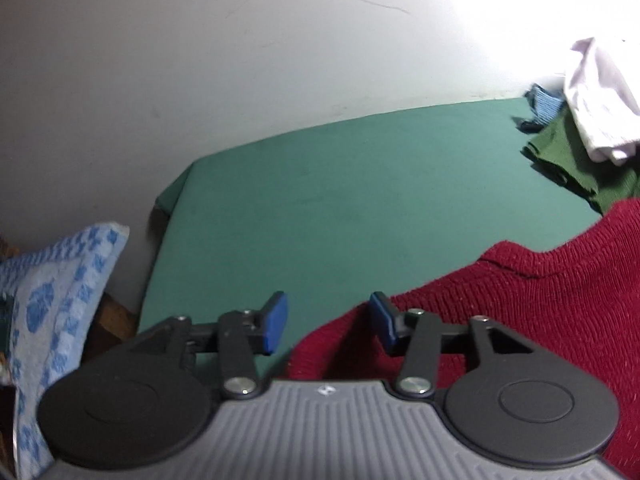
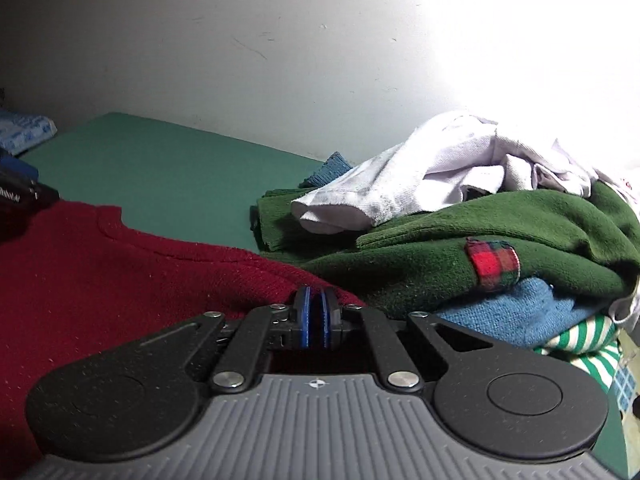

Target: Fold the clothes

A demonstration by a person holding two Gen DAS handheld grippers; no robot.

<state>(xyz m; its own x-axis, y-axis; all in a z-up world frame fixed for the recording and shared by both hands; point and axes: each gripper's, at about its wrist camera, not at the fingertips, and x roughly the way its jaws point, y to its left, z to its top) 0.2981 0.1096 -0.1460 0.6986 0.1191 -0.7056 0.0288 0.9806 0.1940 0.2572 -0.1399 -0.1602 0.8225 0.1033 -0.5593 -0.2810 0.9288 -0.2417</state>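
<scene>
Red sweater (image 2: 100,264), teal table cover (image 1: 340,200), blue-checked towel (image 1: 60,280)

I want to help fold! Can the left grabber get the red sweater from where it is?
Probably yes. The left gripper is open, and the red sweater edge lies right by its right finger on the green mat, with nothing between them.

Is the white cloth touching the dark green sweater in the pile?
Touching. The right wrist view shows the white cloth lying directly on the dark green sweater, with no gap between them.
</scene>
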